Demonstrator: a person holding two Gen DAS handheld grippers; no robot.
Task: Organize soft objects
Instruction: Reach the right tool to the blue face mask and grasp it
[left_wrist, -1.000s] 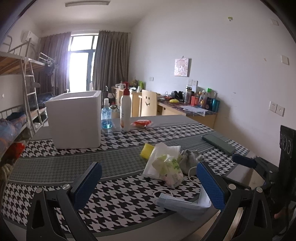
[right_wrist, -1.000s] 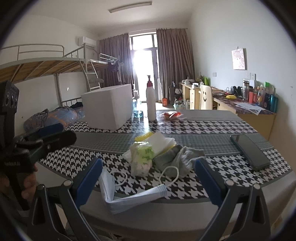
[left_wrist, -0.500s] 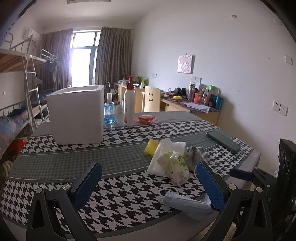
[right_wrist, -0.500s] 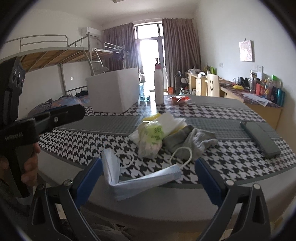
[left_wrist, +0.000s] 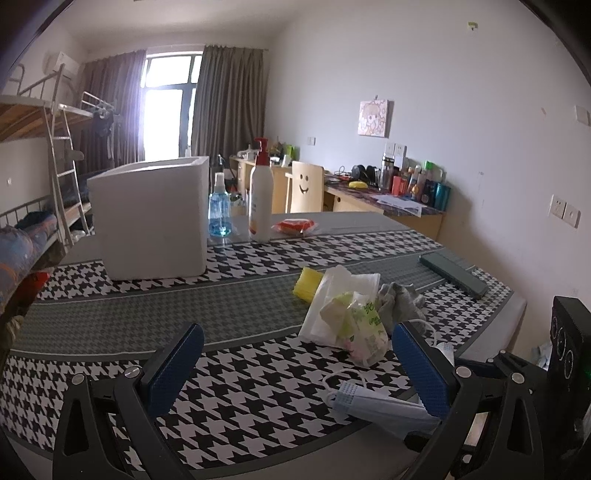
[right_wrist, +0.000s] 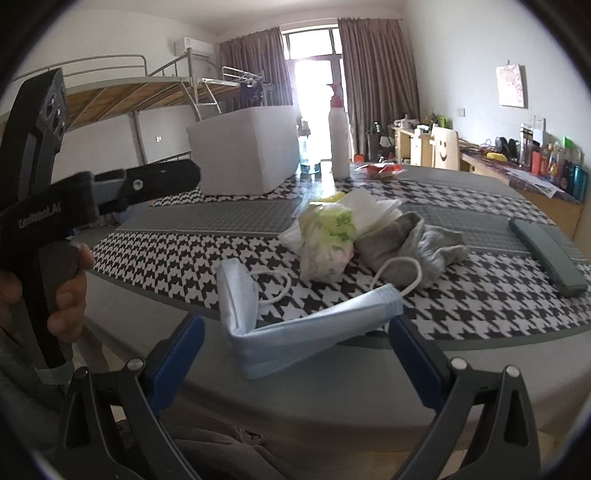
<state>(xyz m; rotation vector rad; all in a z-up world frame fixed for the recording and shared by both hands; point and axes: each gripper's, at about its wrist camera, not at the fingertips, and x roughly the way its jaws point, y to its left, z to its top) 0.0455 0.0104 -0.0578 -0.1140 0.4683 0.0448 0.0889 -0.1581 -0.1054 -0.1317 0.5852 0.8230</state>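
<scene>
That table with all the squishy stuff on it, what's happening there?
A person holds a gripper in each hand to tidy soft things. The right gripper, open, is lined up on the blue face mask at the table's near edge. The left gripper is open and empty. The tissue pack and grey sock lie untouched.

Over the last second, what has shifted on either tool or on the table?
The right tool has closed in on the blue face mask at the near table edge; the mask now lies between its open pads, not gripped. The left tool drifted only slightly and is open and empty. The tissue packet, grey sock and white box have not moved.
</scene>
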